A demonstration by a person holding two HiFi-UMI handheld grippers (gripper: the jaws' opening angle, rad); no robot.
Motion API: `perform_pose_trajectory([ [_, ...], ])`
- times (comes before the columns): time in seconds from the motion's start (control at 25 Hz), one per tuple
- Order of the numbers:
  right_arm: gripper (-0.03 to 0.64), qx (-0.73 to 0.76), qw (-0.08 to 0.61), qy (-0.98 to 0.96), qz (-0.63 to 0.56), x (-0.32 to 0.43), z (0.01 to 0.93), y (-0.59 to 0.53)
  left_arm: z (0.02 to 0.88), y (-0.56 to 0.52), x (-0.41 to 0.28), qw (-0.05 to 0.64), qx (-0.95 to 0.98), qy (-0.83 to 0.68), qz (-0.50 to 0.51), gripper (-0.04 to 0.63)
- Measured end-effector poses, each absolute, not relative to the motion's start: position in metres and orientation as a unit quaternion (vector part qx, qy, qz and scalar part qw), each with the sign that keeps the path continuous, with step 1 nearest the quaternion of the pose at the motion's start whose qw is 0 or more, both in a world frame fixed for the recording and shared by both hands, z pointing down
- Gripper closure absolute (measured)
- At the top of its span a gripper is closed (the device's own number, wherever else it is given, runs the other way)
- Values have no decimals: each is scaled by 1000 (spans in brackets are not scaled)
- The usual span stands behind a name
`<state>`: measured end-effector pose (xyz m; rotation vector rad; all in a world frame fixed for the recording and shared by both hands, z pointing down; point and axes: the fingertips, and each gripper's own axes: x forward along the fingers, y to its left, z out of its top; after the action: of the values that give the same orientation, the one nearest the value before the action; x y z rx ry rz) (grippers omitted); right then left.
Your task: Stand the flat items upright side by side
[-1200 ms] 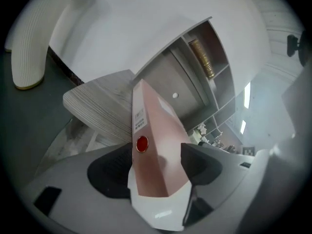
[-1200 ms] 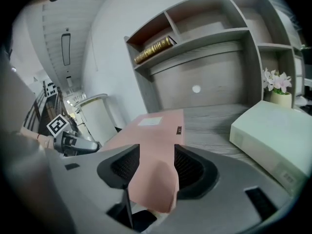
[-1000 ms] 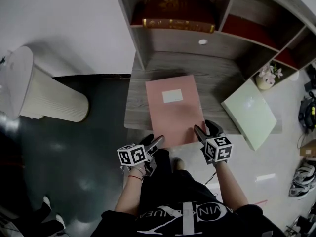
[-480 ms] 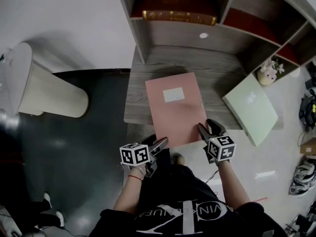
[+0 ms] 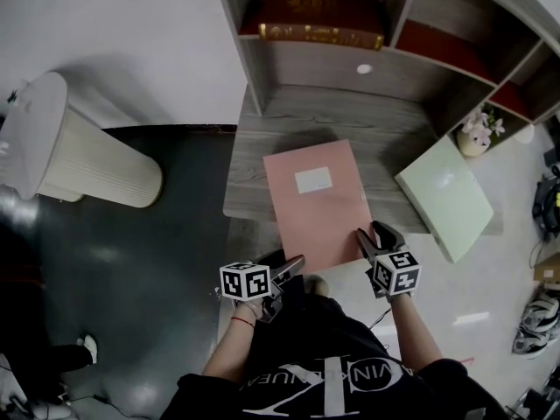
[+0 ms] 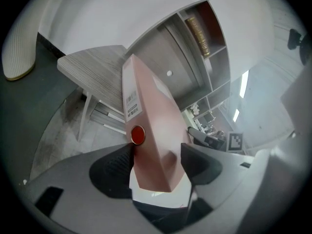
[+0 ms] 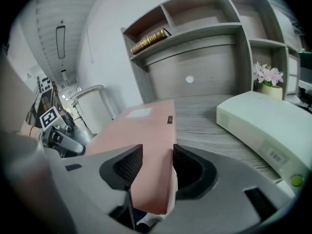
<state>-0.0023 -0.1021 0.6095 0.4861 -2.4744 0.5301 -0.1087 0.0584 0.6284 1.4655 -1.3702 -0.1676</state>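
The desk (image 5: 254,147) at frame centre bears the pink folder (image 5: 319,204) lying flat, its lower edge overhanging, likely for jaw access. Its 2 lower corners are clamped, seemingly to tip it upright. The right gripper (image 5: 372,234) has jaws that have just been closing on it, and the left gripper (image 5: 293,265) grips wide across the spine.

A ribbed white bin (image 5: 80,160) stands on the dark floor beside the grey wooden tabletop (image 5: 249,182); potted pale flowers (image 5: 477,133) occupy a shelf compartment.
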Motion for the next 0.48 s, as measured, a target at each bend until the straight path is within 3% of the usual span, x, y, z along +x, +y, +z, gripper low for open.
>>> perform_pose_trajectory([
  [0.28,423,179,284,-923,188,5,610,-104,630,59,-98,568,616,-535,-105,299],
  [0.48,422,180,286,-923,187,4,610,-105,627,38,-127,562,587,-552,-186,252],
])
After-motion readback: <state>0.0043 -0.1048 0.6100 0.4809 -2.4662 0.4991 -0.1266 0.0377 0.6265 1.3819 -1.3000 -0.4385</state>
